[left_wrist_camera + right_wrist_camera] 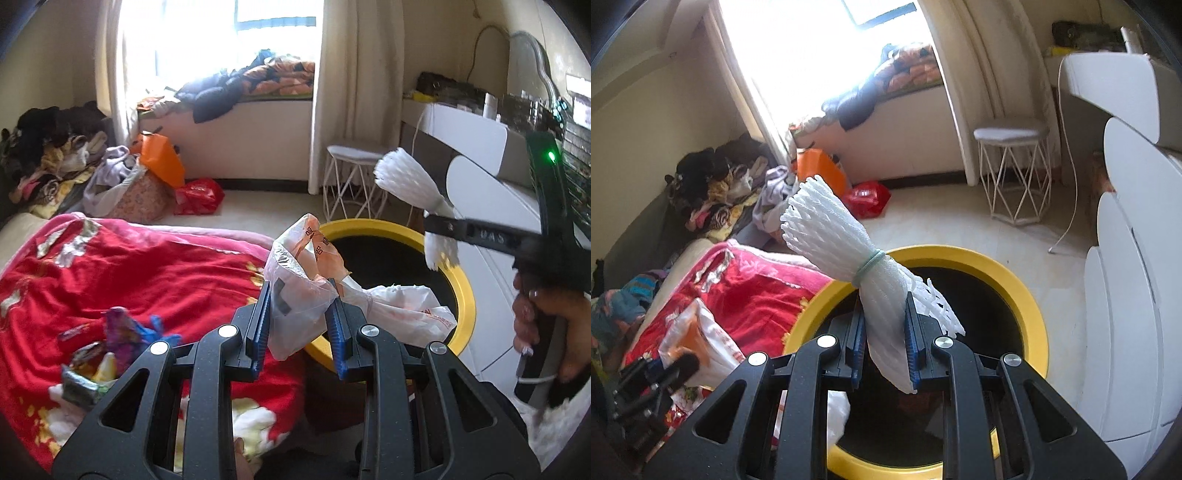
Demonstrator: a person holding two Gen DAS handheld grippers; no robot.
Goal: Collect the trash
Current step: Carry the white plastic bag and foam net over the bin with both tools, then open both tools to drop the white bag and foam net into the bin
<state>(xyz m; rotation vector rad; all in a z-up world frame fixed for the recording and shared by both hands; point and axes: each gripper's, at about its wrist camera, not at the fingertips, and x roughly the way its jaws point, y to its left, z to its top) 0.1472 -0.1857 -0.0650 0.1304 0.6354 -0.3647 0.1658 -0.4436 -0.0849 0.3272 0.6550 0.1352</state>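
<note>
Trash rides in both hands: left gripper [299,321] clamps a plastic bag [295,280], right gripper [884,332] clamps a foam bundle [849,251], both over the bin [1030,295], seemingly ready to drop.

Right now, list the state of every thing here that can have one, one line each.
left hand-held gripper: shut on the plastic bag
plastic bag: crumpled, held beside the bin's rim
right hand-held gripper: shut on the foam net bundle
foam net bundle: tied with a green band, held above the bin mouth
yellow-rimmed bin: open, no lid
wrappers: loose on the red blanket
</note>
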